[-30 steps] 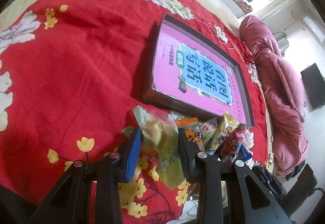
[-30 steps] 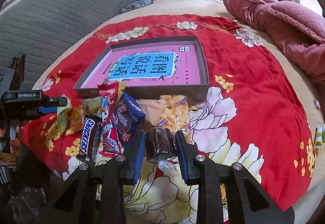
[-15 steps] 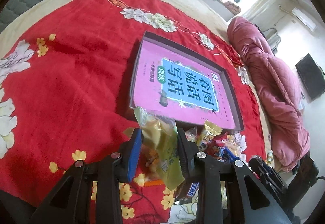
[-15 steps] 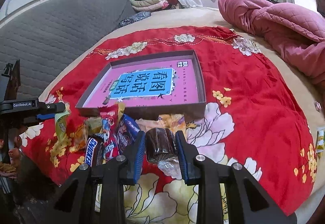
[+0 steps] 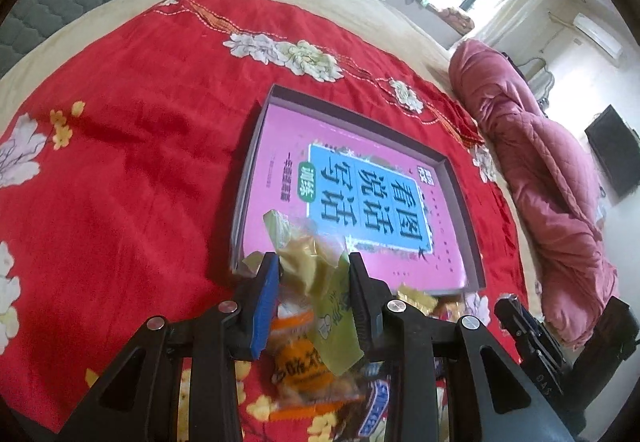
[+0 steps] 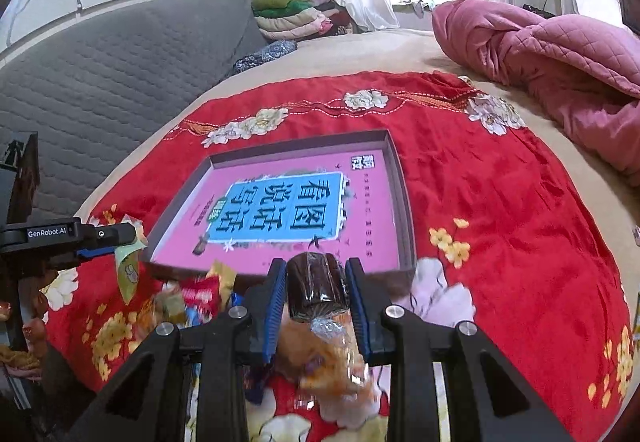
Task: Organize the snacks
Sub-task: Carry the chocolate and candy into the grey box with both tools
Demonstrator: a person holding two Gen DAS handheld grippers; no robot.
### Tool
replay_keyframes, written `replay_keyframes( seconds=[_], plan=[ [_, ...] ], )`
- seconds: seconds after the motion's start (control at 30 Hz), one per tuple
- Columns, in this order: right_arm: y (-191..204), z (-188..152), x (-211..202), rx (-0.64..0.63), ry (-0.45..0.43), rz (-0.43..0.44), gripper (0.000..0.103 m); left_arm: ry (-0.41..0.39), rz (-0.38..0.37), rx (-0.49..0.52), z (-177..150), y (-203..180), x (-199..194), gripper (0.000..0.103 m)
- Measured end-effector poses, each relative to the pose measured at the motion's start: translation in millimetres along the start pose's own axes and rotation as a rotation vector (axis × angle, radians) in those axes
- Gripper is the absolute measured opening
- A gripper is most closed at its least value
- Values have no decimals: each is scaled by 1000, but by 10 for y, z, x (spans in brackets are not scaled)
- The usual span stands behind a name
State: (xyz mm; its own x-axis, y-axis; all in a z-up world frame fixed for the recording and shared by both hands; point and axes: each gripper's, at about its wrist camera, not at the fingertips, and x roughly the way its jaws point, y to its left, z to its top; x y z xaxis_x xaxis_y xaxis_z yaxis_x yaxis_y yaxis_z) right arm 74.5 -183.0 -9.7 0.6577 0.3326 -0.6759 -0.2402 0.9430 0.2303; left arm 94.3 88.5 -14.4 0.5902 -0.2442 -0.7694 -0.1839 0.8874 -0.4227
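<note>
Red bedspread (image 6: 500, 209) carries an open box (image 6: 402, 201) with a pink book (image 6: 288, 209) as its floor; loose snacks (image 6: 192, 298) heaped against its near wall. Left tongs (image 5: 314, 298) pinch a yellow-green packet (image 5: 320, 282), lifted over the box's near corner; right tongs (image 6: 316, 290) clamp a dark wrapped cake (image 6: 314, 286) by its sides, just short of the near wall. Both point down toward the box, likely for dropping in.
</note>
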Motion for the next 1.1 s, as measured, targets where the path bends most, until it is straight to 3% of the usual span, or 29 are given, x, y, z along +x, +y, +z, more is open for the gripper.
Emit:
replay_keyframes(
  seconds=[1.1],
  plan=[
    [-139, 159, 630, 13, 37, -76, 30, -15, 57, 13, 297, -125, 502, 35]
  ],
)
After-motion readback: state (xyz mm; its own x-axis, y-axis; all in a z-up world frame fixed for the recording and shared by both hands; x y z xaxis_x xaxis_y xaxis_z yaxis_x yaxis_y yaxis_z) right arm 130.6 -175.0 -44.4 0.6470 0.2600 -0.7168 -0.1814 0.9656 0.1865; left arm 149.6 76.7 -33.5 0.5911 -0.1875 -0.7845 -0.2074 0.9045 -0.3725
